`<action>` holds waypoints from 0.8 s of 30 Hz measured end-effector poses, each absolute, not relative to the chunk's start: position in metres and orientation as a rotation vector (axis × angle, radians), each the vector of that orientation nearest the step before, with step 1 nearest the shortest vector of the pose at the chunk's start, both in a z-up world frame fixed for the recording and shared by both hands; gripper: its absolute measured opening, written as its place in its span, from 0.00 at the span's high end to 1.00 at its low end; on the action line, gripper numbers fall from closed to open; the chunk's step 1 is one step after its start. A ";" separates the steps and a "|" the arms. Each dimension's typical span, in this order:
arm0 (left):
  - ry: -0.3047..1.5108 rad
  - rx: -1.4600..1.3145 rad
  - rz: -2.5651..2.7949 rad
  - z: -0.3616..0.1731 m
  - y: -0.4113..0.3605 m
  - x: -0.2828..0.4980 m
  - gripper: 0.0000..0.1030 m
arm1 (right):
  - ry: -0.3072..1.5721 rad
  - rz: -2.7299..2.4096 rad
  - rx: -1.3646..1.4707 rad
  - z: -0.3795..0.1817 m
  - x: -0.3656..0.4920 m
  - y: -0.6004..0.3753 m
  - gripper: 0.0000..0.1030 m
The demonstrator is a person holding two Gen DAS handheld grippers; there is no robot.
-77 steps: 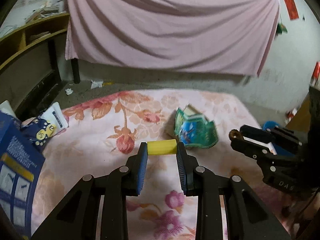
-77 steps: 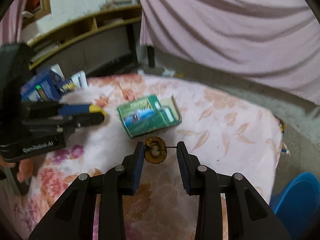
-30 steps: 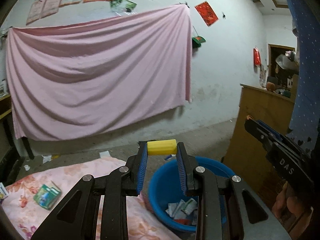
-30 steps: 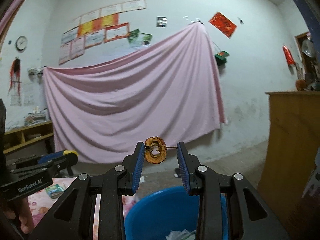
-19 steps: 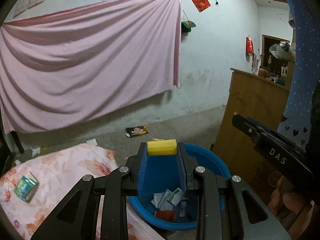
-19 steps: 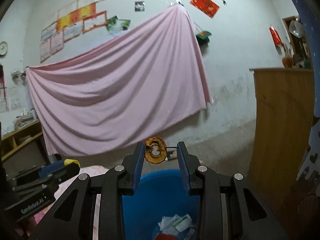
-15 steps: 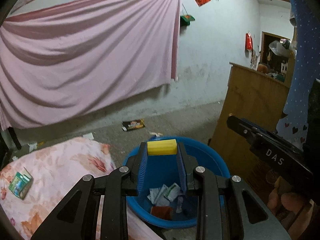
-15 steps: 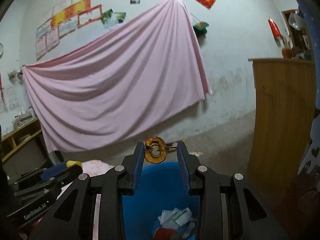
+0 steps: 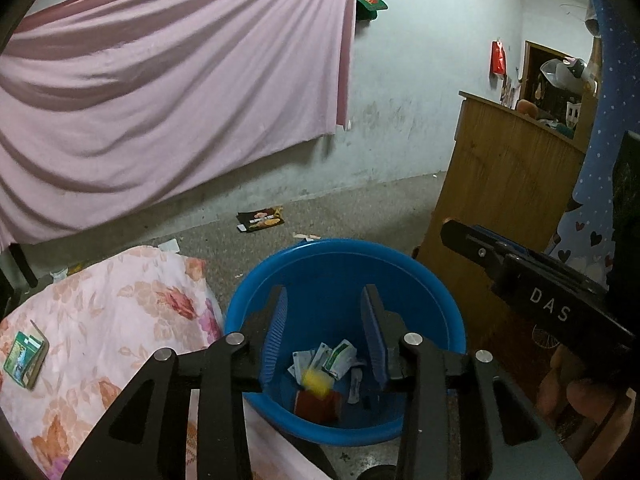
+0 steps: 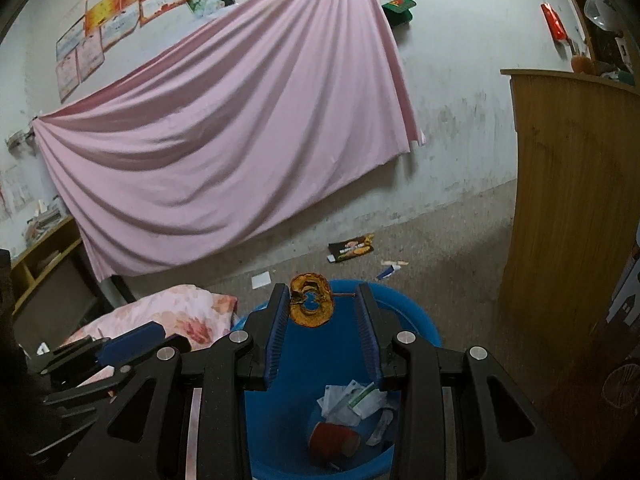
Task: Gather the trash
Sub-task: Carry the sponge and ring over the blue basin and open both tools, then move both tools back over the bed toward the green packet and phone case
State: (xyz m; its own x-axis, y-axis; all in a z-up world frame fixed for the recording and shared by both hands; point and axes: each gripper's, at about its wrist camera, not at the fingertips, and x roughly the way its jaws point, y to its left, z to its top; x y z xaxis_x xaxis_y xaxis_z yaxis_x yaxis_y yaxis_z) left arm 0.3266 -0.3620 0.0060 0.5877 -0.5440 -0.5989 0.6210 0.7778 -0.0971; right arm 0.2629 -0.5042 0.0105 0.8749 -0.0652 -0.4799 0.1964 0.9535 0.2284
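While a pink sheet (image 10: 224,128) drapes the far wall and a wooden cabinet (image 9: 504,184) stands just beside the blue tub (image 9: 344,264), a dark wrapper (image 9: 260,219) lies on the floor beyond it. Left tool (image 9: 324,332): spread wide above the tub, holding nothing; a yellow block (image 9: 316,380), blurred, sits between its fingers over the tub's contents. Right tool (image 10: 322,322): narrowed on a brown dried fruit slice (image 10: 311,306) with its stem, above the tub rim. Tub contents: white sachets (image 10: 352,400), red cup (image 10: 334,440). Floral-covered desk (image 9: 100,320): green packet (image 9: 24,354).
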 end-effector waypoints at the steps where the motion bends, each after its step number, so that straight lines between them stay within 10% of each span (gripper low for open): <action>1: 0.656 0.130 -0.678 0.005 -0.362 0.326 0.68 | 0.493 -0.137 0.280 0.010 0.263 -0.505 0.69; 24: 0.638 0.076 -0.576 0.016 -0.319 0.333 0.43 | 0.511 -0.129 0.283 0.009 0.270 -0.504 0.35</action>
State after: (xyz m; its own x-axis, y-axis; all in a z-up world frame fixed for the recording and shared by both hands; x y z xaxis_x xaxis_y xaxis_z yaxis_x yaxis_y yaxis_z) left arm 0.3331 -0.3191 0.0162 0.6529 -0.4843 -0.5823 0.5299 0.8415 -0.1057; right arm 0.2700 -0.5043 0.0087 0.8654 -0.0514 -0.4985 0.1915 0.9531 0.2342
